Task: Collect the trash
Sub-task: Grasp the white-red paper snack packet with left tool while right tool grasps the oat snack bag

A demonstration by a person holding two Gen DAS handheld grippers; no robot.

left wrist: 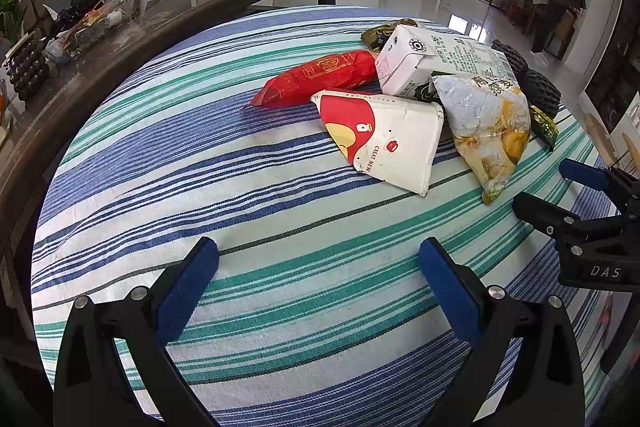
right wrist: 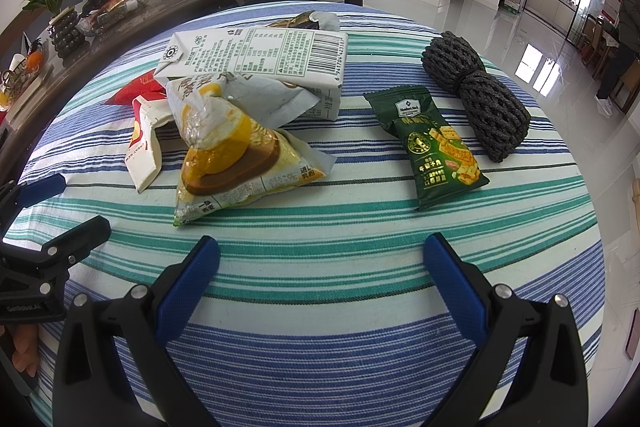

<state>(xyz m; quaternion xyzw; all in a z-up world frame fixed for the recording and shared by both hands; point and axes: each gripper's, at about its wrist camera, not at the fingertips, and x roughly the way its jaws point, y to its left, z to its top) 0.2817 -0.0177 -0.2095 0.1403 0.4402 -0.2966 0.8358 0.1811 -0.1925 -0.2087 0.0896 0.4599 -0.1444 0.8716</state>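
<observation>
Both grippers stand wide and carry nothing: our left gripper (left wrist: 318, 255) and our right gripper (right wrist: 322, 251) hover low over the striped cloth of the table (right wrist: 320, 339), side by side, with the trash ahead of them.

For the right gripper, the nearest pieces are two. The yellow snack bag (right wrist: 236, 163) lies ahead and to the left, close to the left finger. It is crinkled, shiny film, puffed and torn open at the top, with its long axis running away from us and a little leftward. The green snack packet (right wrist: 436, 147) lies ahead and to the right, flat and smooth, with its long axis pointing away and tilted to the right. We judge that the right gripper is nearer to both of them than the left one.

For the left gripper, the flattened paper cup (left wrist: 384, 139) lies ahead and slightly right. It is stiff white and red card, wedge-shaped, with the narrow end toward us. Behind it the red wrapper (left wrist: 316, 77) lies across our view, long and glossy. The white milk carton (left wrist: 432, 63) is a firm box, and the yellow bag leans against it. Farther to the right, a dark foam net roll (right wrist: 476, 95) has a rough woven texture and lies apart from the pile. One more crumpled dark wrapper (right wrist: 304, 21) peeks from behind the carton.

We see no bin in either view.
</observation>
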